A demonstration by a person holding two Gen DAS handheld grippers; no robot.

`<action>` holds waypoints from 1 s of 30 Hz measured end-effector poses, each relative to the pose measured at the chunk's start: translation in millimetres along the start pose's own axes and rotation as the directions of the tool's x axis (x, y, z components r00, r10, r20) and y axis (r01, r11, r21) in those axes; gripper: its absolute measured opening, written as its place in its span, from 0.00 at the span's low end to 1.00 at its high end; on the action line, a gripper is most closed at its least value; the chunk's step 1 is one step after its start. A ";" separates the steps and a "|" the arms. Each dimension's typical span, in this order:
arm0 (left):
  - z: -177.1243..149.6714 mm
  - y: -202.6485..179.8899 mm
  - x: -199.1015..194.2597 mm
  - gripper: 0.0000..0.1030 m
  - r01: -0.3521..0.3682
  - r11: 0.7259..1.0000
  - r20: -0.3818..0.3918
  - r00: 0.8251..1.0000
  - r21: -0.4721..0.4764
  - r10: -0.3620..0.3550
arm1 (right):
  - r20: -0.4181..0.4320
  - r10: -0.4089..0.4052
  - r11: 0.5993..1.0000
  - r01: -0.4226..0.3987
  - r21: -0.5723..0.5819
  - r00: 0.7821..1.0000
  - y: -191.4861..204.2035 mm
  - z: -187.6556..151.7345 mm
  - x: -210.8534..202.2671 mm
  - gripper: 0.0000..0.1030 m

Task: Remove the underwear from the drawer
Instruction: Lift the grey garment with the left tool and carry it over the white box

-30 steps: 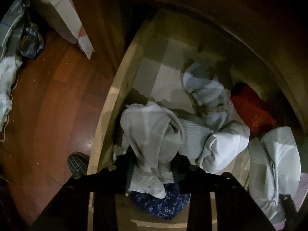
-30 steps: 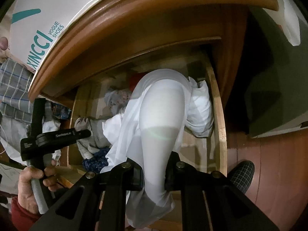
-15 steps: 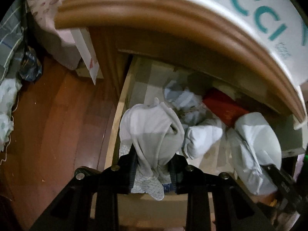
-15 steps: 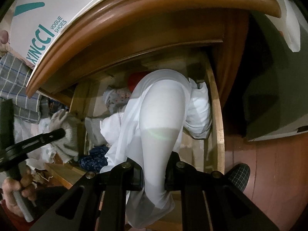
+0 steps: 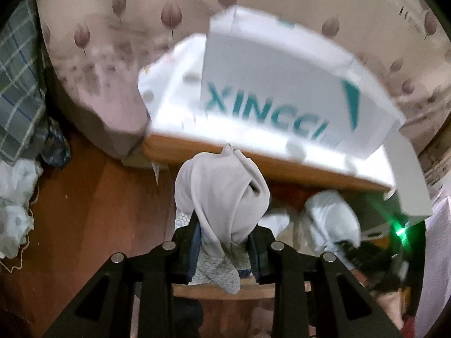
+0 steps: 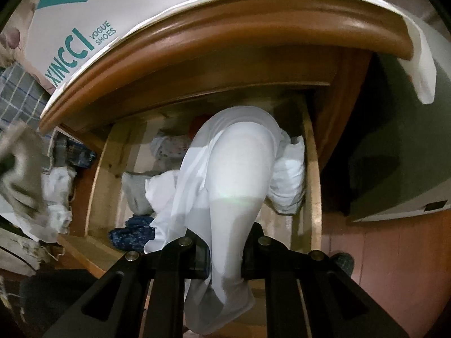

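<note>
The left hand-held gripper point(image 5: 224, 246) pinches grey underwear point(image 5: 221, 197) raised above the drawer point(image 6: 313, 174), the right hand-held gripper point(image 6: 225, 250) clamps white underwear point(image 6: 234, 186) trailing inside, which might snag on the clothes below.

White shoe box point(image 6: 84, 19) on the cabinet top, teal "XINCCI", smaller "VOGUE SHOES"
</note>
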State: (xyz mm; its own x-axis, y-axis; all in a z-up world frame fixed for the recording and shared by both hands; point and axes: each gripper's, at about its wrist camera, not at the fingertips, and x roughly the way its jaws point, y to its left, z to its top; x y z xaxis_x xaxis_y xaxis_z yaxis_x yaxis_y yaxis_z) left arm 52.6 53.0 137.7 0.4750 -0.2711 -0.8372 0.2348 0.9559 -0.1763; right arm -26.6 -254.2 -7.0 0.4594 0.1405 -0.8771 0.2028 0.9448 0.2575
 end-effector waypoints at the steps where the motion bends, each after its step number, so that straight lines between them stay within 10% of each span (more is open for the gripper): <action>1: 7.4 0.5 -11.6 0.28 -0.001 1.000 0.026 1.000 0.005 0.001 | 0.000 -0.008 1.000 0.008 -0.003 1.000 0.8 -0.4 1.1 0.12; 15: 114.2 -20.9 -96.6 0.28 -0.063 0.990 0.228 0.973 0.126 0.033 | 0.011 -0.072 0.997 0.073 -0.029 0.997 7.9 -1.2 4.1 0.12; 30: 213.0 -71.8 -16.2 0.28 -0.050 0.979 0.181 0.983 0.197 0.014 | 0.010 -0.062 0.998 0.062 -0.011 0.998 1.7 1.3 1.6 0.12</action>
State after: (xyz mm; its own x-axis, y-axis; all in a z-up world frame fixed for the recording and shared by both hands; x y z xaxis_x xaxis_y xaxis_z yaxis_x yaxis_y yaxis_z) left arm 208.7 -35.3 274.2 0.6241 -0.2735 -0.7319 0.3729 0.9274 -0.0286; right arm -24.4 -252.8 -7.5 0.4541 0.0785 -0.8875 0.2219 0.9548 0.1980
